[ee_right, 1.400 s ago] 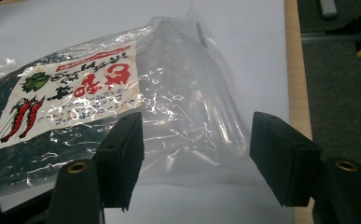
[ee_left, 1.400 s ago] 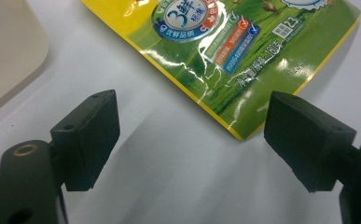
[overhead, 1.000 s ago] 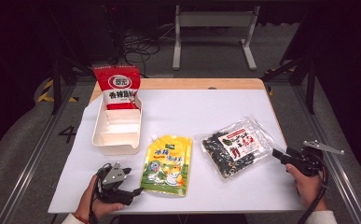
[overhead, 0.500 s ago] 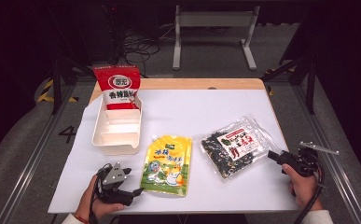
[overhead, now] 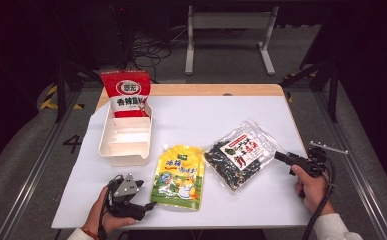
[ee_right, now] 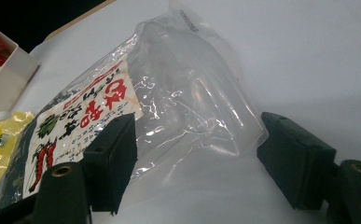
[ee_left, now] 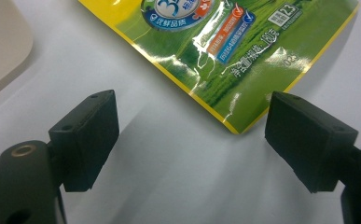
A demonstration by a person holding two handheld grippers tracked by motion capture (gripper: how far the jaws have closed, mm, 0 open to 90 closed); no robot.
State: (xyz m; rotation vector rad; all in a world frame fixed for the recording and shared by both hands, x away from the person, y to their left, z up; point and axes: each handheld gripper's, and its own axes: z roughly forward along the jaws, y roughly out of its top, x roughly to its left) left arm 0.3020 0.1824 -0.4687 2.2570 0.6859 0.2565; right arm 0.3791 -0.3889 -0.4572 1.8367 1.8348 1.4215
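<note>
**Right gripper closing in on the clear seaweed bag**

Seen from above, a person is sitting at a white table [overhead: 191, 120] with a gripper in each hand. The right gripper [overhead: 280, 157], at about four o'clock on the table, is now sitting closer to the clear bag of dark dried seaweed [overhead: 241, 159] than it was a second ago, when it was hanging farther out toward the table's right edge. Its tips are now reaching just beside the bag's near right corner. In the right gripper view, its black jaws are standing wide apart, with the empty transparent end of the bag [ee_right: 192, 98] lying between them, not yet pinched.

The left gripper [overhead: 142, 196], at about seven o'clock, is staying where it was, jaws also apart, with the bottom corner of the yellow-green pouch [ee_left: 234, 79] lying flat just ahead of it, untouched.

A cream tray [overhead: 112, 150] is waiting at ten o'clock, with a red snack bag [overhead: 127, 94] propped at its far end.

Judging by the approach, a grasp on the seaweed bag is coming first; closing on the slack film looks likely to hold.
</note>
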